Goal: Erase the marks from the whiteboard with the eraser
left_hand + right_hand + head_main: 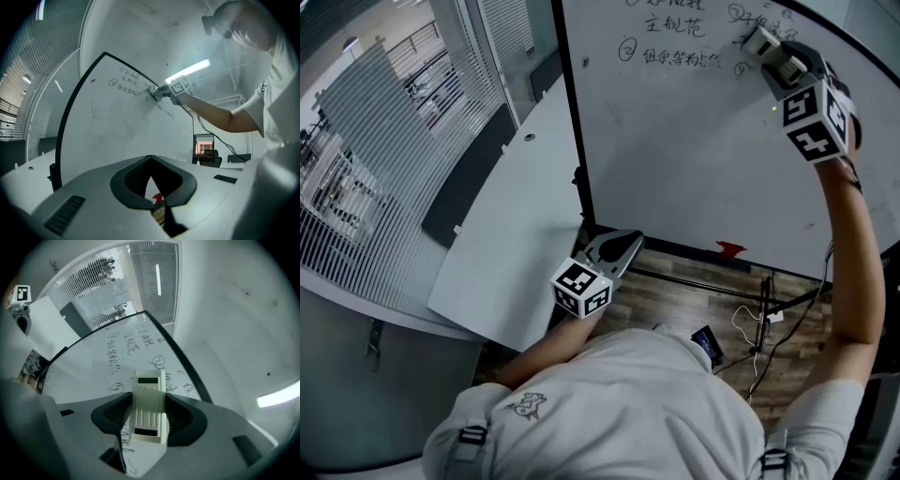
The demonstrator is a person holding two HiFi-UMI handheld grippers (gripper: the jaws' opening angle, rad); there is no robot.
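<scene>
The whiteboard (694, 141) stands upright in front of me, with handwritten marks (675, 56) across its top. My right gripper (773, 58) is raised high at the upper right, shut on the white eraser (761, 40), which presses on the board among the marks. In the right gripper view the ribbed eraser (149, 380) sticks out between the jaws of the right gripper (149, 401), over the writing (122, 350). My left gripper (619, 246) hangs low by the board's bottom left corner, shut and empty. The left gripper (151, 161) faces the board (108, 126).
A white table (516, 216) runs along the left beside slatted windows. The board's black base bar (712, 281), loose cables (759, 319) and a small dark device (710, 342) lie on the wooden floor. A red scrap (731, 248) sits at the board's foot.
</scene>
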